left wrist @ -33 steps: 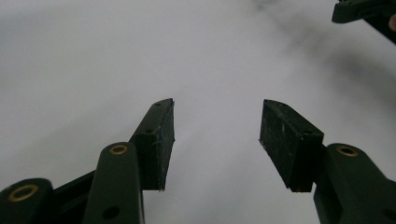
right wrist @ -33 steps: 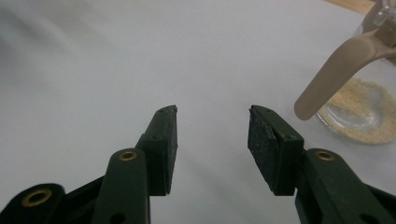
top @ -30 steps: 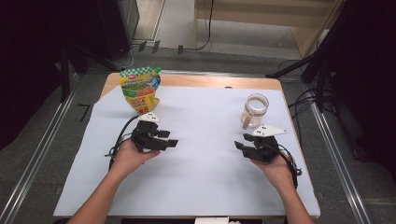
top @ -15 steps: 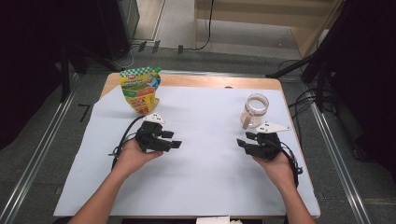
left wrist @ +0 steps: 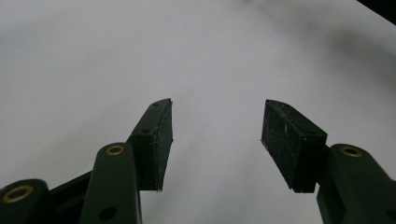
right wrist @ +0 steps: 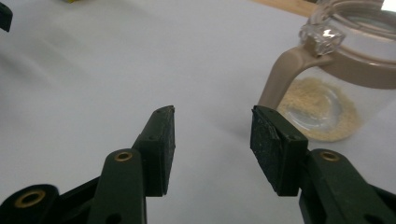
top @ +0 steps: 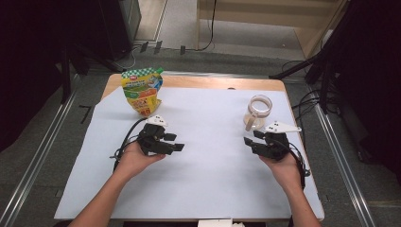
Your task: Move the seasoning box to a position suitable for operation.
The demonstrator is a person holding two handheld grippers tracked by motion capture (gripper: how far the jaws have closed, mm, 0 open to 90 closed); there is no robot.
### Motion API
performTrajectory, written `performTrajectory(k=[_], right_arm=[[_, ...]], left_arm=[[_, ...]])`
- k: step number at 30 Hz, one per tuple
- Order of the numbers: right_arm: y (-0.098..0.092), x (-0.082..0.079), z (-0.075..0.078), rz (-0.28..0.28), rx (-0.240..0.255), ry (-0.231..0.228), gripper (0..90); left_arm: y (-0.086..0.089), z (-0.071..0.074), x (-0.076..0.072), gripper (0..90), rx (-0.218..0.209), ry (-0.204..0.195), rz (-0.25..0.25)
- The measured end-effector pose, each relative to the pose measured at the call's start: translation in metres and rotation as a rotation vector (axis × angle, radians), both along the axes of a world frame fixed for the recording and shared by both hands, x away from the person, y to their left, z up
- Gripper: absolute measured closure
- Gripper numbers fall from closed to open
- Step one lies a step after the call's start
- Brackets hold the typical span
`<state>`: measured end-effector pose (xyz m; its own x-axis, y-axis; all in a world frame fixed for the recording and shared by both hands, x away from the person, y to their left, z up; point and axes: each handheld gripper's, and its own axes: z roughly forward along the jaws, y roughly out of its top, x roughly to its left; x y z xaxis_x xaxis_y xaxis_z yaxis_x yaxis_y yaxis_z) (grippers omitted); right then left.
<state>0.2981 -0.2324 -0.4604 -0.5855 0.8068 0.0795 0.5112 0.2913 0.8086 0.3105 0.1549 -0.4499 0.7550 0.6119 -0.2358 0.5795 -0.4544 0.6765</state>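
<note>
A yellow and green stand-up pouch (top: 141,90) stands at the back left of the white table sheet (top: 208,170). A clear glass jar with a beige handle (top: 257,111) sits at the back right, with pale powder on its bottom (right wrist: 322,116). My left gripper (top: 176,143) rests low over the sheet, just in front of the pouch, open with only bare sheet between its jaws (left wrist: 217,135). My right gripper (top: 249,140) lies in front of the jar, open and empty (right wrist: 212,135), the jar's handle a little beyond its right jaw.
A wooden table edge (top: 208,82) shows behind the sheet. Metal rails (top: 42,151) run along both sides of the table, and dark stands with cables (top: 312,71) crowd the floor at the back right.
The right hand has edged slightly. The left hand, the pouch and the jar stay where they were.
</note>
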Motion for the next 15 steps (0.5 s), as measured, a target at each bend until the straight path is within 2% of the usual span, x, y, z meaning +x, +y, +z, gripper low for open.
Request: performTrajectory(k=[6, 11, 15], right_arm=[[-0.016, 0.001, 0.005, -0.044, 0.019, -0.025, 51.8], [-0.034, 0.008, 0.004, -0.109, 0.032, -0.03, 50.5], [-0.043, 0.015, 0.0, -0.142, 0.033, -0.012, 48.4]], left_arm=[[-0.001, 0.0, 0.0, 44.0, 0.002, 0.001, -0.011], [-0.001, 0.0, 0.0, 43.8, 0.002, 0.0, -0.011], [-0.003, -0.001, -0.001, 43.7, 0.007, -0.001, -0.014]])
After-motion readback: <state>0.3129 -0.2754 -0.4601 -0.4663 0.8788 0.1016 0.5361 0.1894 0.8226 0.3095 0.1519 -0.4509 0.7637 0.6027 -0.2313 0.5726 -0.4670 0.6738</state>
